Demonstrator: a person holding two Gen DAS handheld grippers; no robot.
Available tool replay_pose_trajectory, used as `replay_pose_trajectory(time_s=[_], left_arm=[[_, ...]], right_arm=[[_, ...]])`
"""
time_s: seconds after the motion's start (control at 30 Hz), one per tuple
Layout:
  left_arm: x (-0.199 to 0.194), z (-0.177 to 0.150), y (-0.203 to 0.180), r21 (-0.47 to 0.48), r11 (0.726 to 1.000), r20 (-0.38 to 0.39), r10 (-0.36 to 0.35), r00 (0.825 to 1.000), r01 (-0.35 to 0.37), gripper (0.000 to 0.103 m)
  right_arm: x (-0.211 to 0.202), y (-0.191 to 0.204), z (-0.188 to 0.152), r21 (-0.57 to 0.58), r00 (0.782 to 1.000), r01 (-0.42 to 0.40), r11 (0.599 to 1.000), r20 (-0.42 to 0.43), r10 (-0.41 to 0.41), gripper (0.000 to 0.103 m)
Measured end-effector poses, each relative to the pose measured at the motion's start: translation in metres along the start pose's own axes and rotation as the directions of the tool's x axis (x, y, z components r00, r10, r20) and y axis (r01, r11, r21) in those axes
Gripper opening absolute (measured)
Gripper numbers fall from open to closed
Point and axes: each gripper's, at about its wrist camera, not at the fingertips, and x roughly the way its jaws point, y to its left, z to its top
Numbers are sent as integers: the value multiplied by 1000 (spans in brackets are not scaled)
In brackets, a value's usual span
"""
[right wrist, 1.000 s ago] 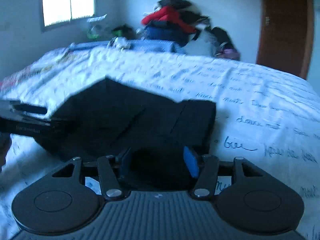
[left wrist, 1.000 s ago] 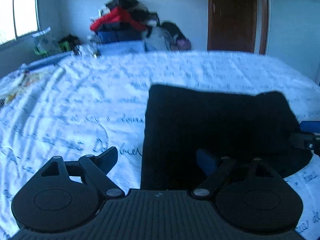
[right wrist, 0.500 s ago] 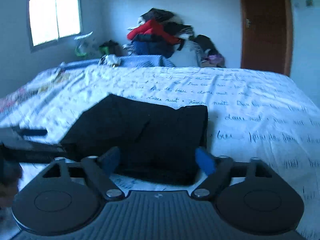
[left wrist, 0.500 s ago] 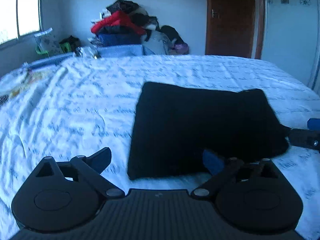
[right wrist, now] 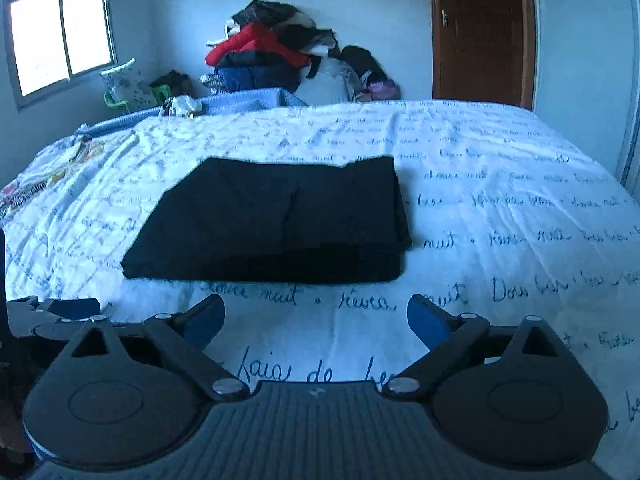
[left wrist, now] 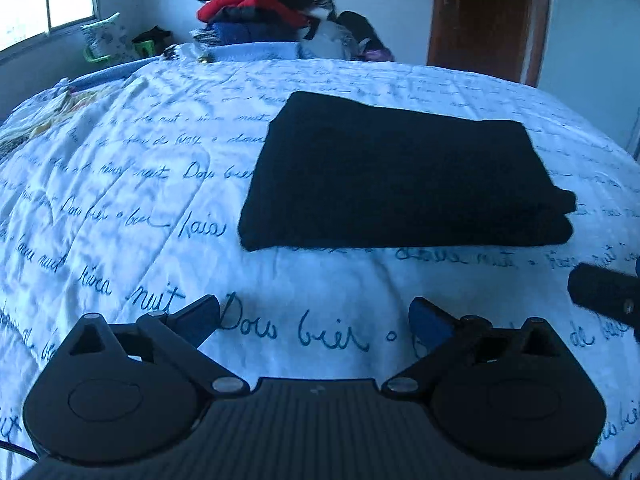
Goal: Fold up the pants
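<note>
home bedroom: bed (right wrist: 500, 168), clothes pile (right wrist: 276, 56)

The pants (left wrist: 400, 184) lie folded on the bed (left wrist: 120, 184), ahead of the left gripper (left wrist: 316, 320) and a little to its right. From the right gripper (right wrist: 316, 320) they lie ahead and a little left. Both grippers stand apart from them, over bare bed. Beyond the bed's far edge sits a clothes pile (right wrist: 272, 56), with a door (right wrist: 480, 32) to its right.
</note>
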Motion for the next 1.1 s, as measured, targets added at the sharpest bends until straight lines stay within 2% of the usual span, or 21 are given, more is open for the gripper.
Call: replay_pose_trajectory(time_s=[0.27, 0.57, 1.1], left_arm=[[4, -9, -3, 10, 999, 20, 34, 999, -34, 103], [5, -12, -3, 6, 999, 30, 32, 999, -32, 103], [3, -15, -1, -5, 1000, 40, 31, 999, -31, 103]], right_arm=[[16, 10, -12, -54, 999, 42, 998, -10, -43, 99], [28, 20, -23, -105, 997, 56, 993, -45, -61, 99], [37, 13, -34, -80, 995, 74, 994, -66, -79, 102]])
